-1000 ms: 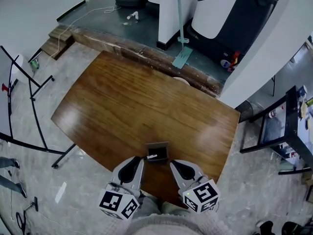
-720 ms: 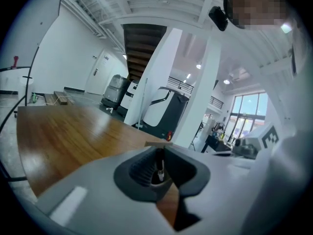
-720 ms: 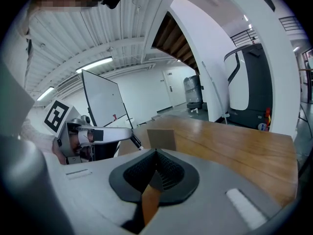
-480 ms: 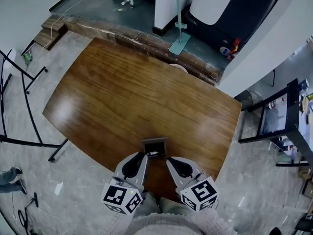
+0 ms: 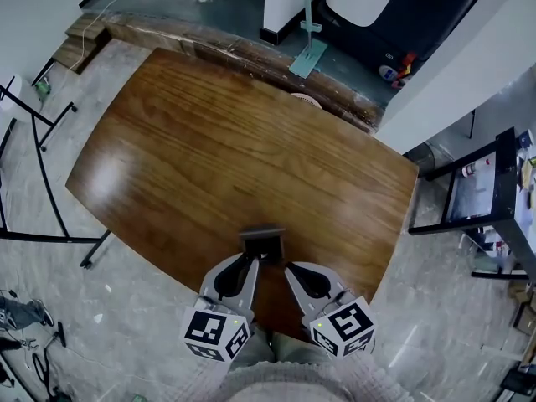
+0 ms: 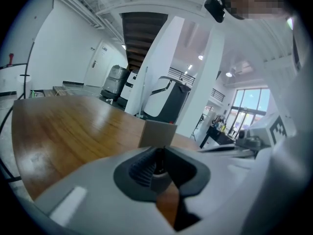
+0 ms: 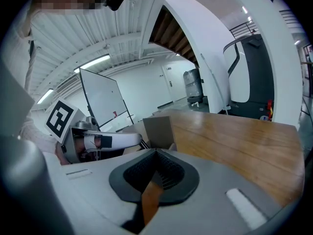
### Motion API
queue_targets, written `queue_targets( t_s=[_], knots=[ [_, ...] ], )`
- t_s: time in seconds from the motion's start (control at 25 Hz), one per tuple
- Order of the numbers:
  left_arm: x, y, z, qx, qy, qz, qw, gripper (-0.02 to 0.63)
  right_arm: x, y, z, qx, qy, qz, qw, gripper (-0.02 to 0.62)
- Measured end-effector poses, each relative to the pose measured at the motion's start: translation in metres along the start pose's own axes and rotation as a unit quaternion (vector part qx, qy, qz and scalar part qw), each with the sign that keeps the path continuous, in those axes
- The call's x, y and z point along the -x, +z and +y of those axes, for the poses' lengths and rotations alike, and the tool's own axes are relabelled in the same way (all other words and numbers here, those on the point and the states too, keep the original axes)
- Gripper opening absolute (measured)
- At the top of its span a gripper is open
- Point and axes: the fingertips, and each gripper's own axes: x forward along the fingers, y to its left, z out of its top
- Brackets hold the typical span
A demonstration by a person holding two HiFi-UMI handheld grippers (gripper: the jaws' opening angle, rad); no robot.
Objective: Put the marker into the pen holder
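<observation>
While my left gripper pinches the marker by the pen holder, lower centre — insertion time

Right gripper pressed closed, empty — next: centre over the opening.

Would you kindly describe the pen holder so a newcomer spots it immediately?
Find the big wooden table. At its near edge, just beyond the tips of the left tongs and right tongs, stands the pen holder: a small, plain, open-topped brown box.

Worktop: brown wood grain, glossy. Floor: grey, marbled. Teal squeegee past the far edge, by a black-and-white treadmill. Black tube stand at left, black rack at right. Whiteboard further off.
</observation>
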Motion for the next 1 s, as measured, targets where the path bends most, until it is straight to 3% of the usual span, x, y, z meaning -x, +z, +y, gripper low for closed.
queue_targets(
  t_s=[0.52, 1.0],
  knots=[
    [-0.006, -0.002, 0.002, -0.058, 0.021, 0.008, 0.998, 0.055, -0.001, -0.002, -0.002, -0.007, 0.002, -0.006, 1.0, 0.0],
    [-0.013, 0.006, 0.011, -0.063, 0.056, 0.002, 0.9964, 0.061, 0.0, -0.004, -0.004, -0.013, 0.012, -0.006, 1.0, 0.0]
  ],
)
